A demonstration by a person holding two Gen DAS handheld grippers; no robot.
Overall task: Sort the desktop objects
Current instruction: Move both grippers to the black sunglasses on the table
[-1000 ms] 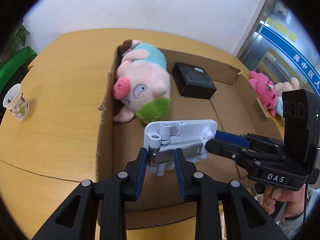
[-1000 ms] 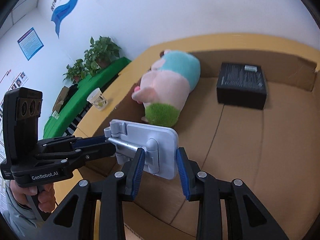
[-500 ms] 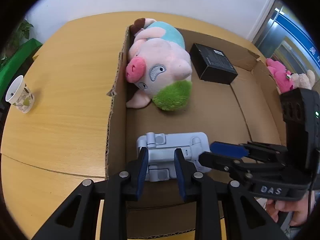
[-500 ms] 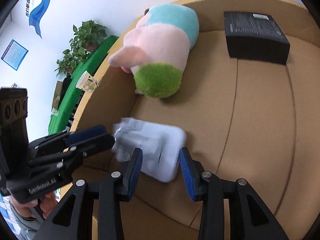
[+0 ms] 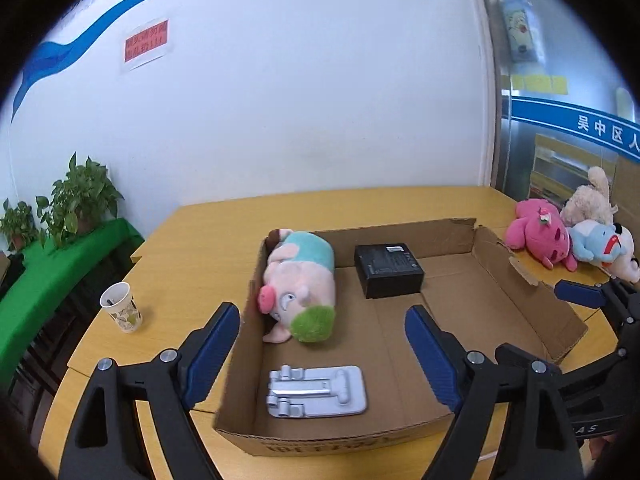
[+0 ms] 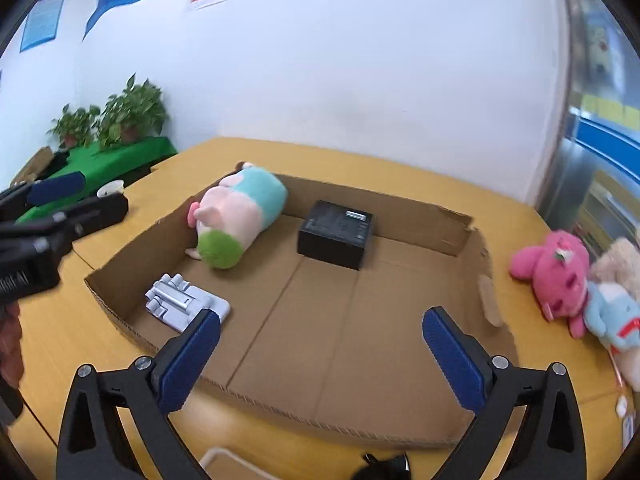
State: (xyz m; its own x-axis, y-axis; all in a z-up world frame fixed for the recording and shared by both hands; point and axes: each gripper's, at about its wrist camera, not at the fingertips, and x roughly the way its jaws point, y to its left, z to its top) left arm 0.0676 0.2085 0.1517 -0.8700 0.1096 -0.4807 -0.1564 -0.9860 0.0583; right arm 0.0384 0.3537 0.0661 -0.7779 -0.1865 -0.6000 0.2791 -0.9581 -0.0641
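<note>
A grey folding stand (image 5: 316,391) (image 6: 182,301) lies flat in the near left corner of the cardboard box (image 5: 520,276) (image 6: 380,204). Behind it in the box lie a pig plush (image 5: 302,288) (image 6: 236,216) and a black box (image 5: 388,270) (image 6: 336,233). My left gripper (image 5: 322,326) hangs above the box's near edge, its jaws opening wide with nothing between the pads. My right gripper (image 6: 320,338) is back over the near wall, jaws also opening, holding nothing. Each gripper shows at the edge of the other's view.
A paper cup (image 5: 121,307) (image 6: 112,189) stands on the yellow table (image 5: 192,248) left of the box. A pile of plush toys (image 5: 560,236) (image 6: 560,276) lies to the right of the box. Potted plants (image 5: 80,196) sit on a green surface at far left.
Both grippers let go of the grey stand, which now lies in the box. Both have opened wide, risen and pulled back from it.
</note>
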